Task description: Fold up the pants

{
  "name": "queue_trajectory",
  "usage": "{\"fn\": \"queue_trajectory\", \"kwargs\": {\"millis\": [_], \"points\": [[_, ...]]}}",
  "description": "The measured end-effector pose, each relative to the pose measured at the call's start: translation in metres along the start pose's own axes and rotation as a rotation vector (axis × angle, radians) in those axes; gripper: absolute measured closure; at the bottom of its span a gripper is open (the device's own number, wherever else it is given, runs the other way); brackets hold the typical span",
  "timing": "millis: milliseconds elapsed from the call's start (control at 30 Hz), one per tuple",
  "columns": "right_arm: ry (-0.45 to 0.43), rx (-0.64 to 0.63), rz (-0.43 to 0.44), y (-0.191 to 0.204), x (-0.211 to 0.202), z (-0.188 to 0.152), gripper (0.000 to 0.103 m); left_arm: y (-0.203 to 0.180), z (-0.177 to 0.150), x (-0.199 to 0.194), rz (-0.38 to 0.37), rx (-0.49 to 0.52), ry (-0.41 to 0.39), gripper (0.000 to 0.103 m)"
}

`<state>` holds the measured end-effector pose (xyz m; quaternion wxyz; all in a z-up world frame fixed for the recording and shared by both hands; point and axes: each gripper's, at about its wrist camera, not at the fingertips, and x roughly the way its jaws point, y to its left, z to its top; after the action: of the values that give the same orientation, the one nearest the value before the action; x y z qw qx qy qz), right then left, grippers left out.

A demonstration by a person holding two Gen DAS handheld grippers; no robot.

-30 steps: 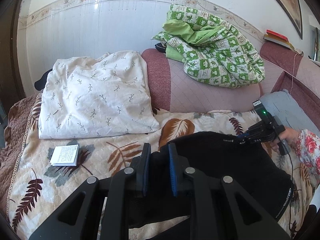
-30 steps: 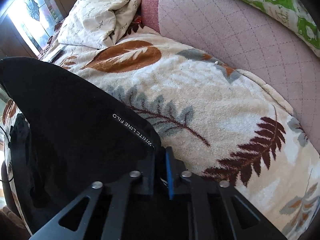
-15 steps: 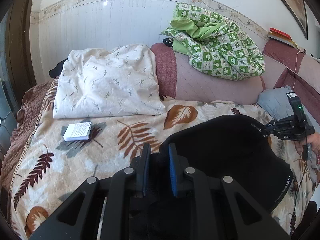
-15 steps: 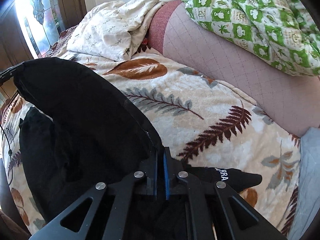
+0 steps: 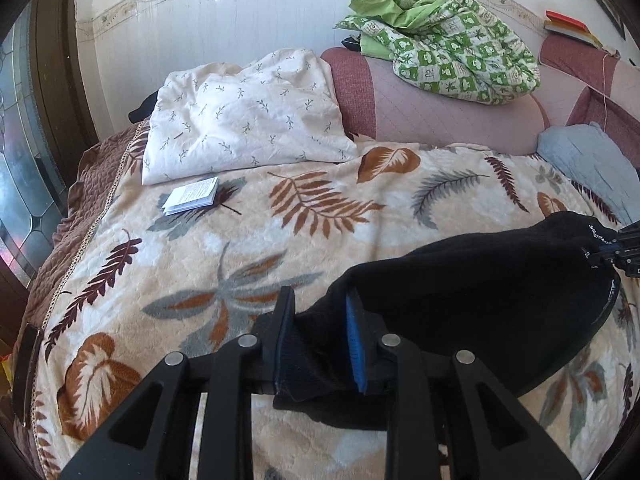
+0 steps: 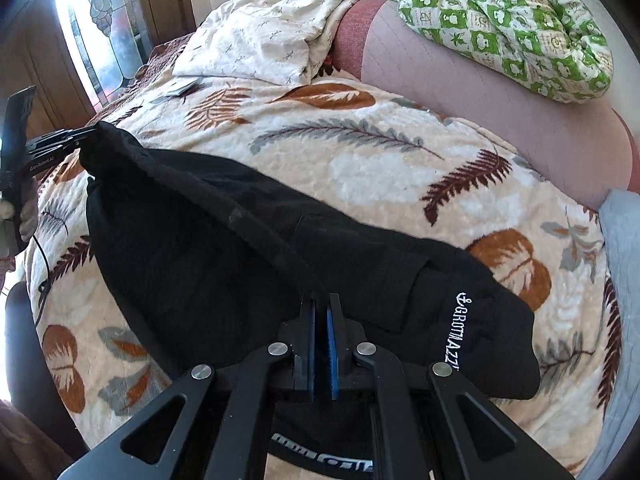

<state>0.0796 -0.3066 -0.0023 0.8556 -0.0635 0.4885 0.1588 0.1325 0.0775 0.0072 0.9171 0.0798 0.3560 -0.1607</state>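
The black pants (image 6: 220, 240) are stretched across the leaf-print blanket (image 5: 240, 260), with a white-lettered hem at the right. My left gripper (image 5: 318, 300) is at their left end. Its jaws are opening, and bunched black cloth (image 5: 316, 344) still lies slack between the blue pads without being pressed. The right wrist view shows that gripper (image 6: 86, 132) at the pants' far corner, held by a gloved hand (image 6: 24, 208). My right gripper (image 6: 321, 300) is shut on the pants' near edge and shows at the right rim (image 5: 624, 248) of the left wrist view.
A white sprig-print quilt (image 5: 240, 120) and a small booklet (image 5: 192, 200) lie at the blanket's far left. A green patterned quilt (image 5: 440, 52) sits on the pink sofa back (image 5: 460, 120), and a grey-blue cushion (image 5: 588, 160) lies at the right. A stained-glass door (image 6: 104, 32) stands on the left.
The two grippers have drawn apart and pulled the pants out long across the blanket. The left jaws have widened around the cloth. The right jaws stay closed on it.
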Motion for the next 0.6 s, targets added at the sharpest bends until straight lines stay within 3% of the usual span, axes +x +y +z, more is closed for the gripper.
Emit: {"fn": "queue_trajectory", "kwargs": {"millis": [100, 167, 267, 367, 600], "points": [[0.020, 0.012, 0.006, 0.009, 0.005, -0.019, 0.098, -0.002, -0.014, -0.008, 0.027, 0.031, 0.007, 0.067], [0.028, 0.031, 0.008, 0.011, 0.009, -0.031, 0.097, -0.002, -0.024, -0.012, 0.046, 0.050, 0.017, 0.055], [0.024, 0.051, 0.010, 0.014, 0.011, -0.042, 0.094, 0.000, -0.038, -0.016, 0.079, 0.069, 0.033, 0.044], [0.004, 0.082, 0.010, 0.013, 0.007, -0.048, 0.091, 0.009, -0.050, -0.020, 0.083, 0.059, 0.051, 0.037], [-0.017, 0.107, -0.002, 0.019, -0.016, -0.056, 0.089, 0.040, -0.058, -0.041, 0.057, -0.080, 0.040, 0.035]]}}
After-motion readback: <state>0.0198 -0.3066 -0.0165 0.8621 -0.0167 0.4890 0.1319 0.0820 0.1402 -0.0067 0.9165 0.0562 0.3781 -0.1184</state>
